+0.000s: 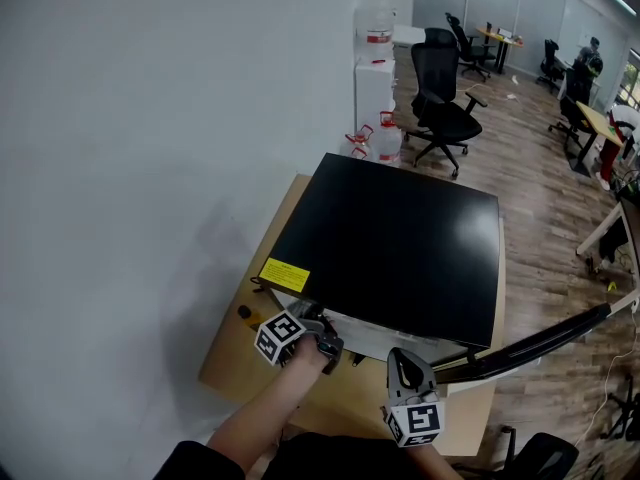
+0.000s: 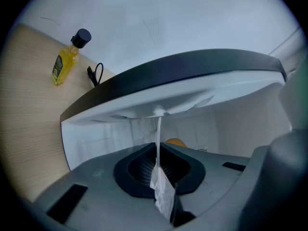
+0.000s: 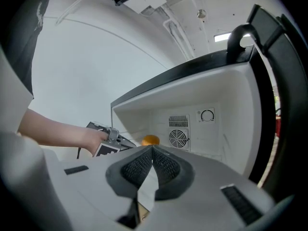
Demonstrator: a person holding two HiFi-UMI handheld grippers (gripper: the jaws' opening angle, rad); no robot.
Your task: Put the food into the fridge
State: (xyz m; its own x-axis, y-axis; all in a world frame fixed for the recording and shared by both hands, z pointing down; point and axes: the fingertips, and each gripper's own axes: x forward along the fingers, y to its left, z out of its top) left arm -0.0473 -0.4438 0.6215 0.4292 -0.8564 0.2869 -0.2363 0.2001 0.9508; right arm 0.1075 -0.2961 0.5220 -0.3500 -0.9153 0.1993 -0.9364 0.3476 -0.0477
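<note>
Left tongs (image 2: pixel 158 150) and right tongs (image 3: pixel 152 149) are closed, empty, before the open white black-topped fridge (image 1: pixel 400 238); its round orange fruit (image 3: pixel 150 140) seems delivered.

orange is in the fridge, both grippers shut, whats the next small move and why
Probably draw the left gripper back from the fridge mouth. Its jaws are shut, the orange already sits inside, and a yellow bottle lies outside on the table, seemingly next.
</note>
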